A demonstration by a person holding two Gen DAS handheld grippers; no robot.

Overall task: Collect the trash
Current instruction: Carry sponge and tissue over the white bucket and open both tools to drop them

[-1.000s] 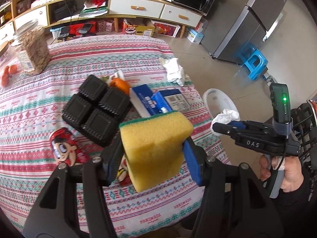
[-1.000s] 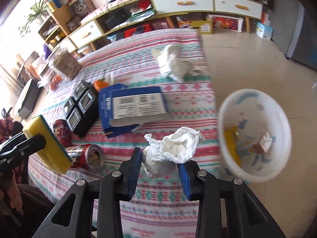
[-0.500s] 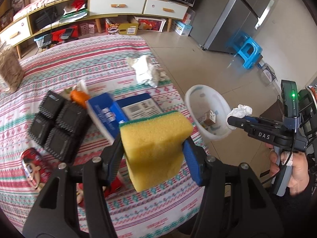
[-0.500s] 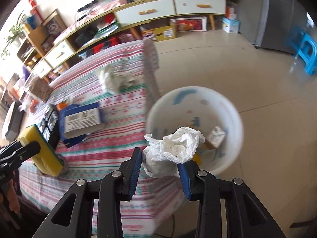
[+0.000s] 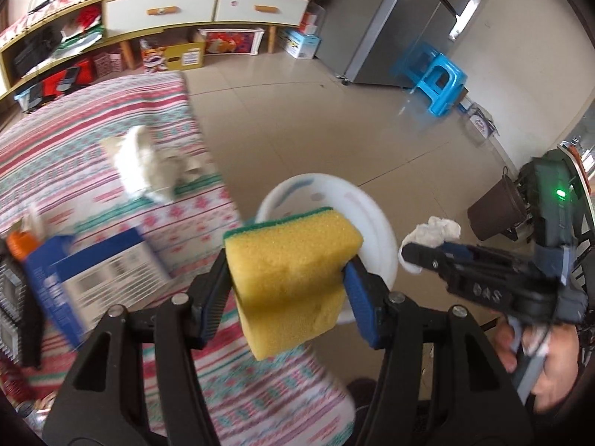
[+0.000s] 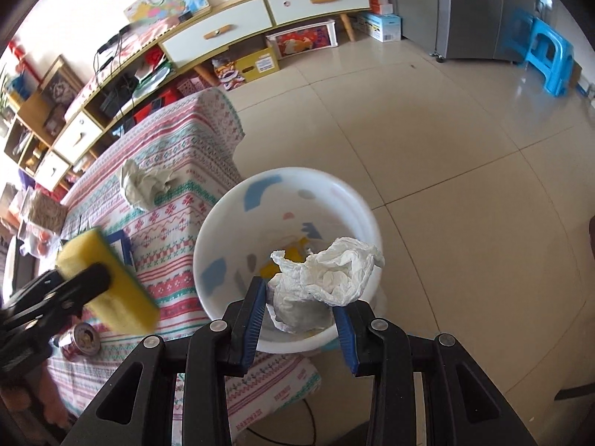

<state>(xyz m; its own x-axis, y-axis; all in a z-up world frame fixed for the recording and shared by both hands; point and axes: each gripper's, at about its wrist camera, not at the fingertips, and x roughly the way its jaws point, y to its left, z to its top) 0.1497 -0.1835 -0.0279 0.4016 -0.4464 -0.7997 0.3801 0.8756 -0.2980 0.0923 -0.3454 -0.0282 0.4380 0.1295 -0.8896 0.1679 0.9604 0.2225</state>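
My left gripper [image 5: 288,286] is shut on a yellow sponge with a green back [image 5: 293,264], held in the air over the table's right edge; the sponge also shows in the right wrist view [image 6: 108,278]. My right gripper [image 6: 301,308] is shut on a crumpled white tissue [image 6: 327,278] and holds it over the near rim of a white trash bin [image 6: 230,223] on the floor beside the table. The bin [image 5: 372,223] has scraps inside. Another crumpled tissue [image 6: 143,184] lies on the striped tablecloth [image 6: 178,148] near its edge.
A blue and white box [image 5: 85,271], an orange item [image 5: 18,241] and black trays [image 5: 11,297] lie on the table. A drink can [image 6: 81,340] lies near the front. A blue stool [image 6: 550,59], a fridge [image 5: 401,18] and a low cabinet [image 6: 260,18] stand beyond tiled floor.
Both grippers have swung right, off the table toward the bin. The right gripper with its tissue now hangs over the bin's near rim. Both grips are unchanged.
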